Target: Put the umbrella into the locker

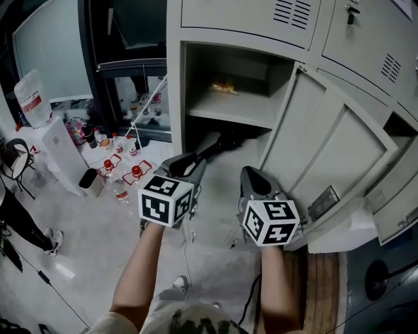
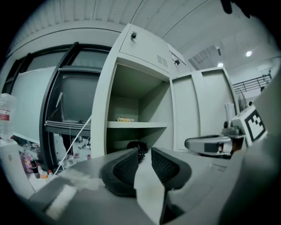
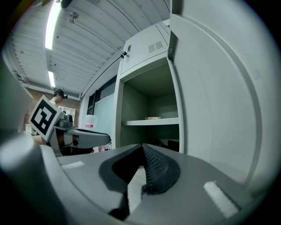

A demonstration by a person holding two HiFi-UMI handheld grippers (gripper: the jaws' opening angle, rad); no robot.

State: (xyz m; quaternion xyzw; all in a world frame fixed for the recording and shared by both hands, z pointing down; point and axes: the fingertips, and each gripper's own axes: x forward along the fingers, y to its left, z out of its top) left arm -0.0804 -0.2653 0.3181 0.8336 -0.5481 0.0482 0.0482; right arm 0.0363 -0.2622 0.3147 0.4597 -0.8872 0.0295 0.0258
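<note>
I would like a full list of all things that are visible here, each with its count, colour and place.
locker: one, pale grey, ahead, door open
umbrella: one, black, lower compartment, under the shelf
packet: one, yellowish, on the shelf
bottles: several, red caps, floor at left
left gripper: one, grey, jaws apart, empty
right gripper: one, grey, jaws together, empty

I stood in a workplace locker area: grey metal lockers (image 1: pixel 248 13) on my right, a water dispenser (image 1: pixel 55 151) far left, bottles (image 1: pixel 108 167) on the concrete floor (image 1: pixel 91 241), strip lights (image 3: pixel 54 21) overhead.
</note>
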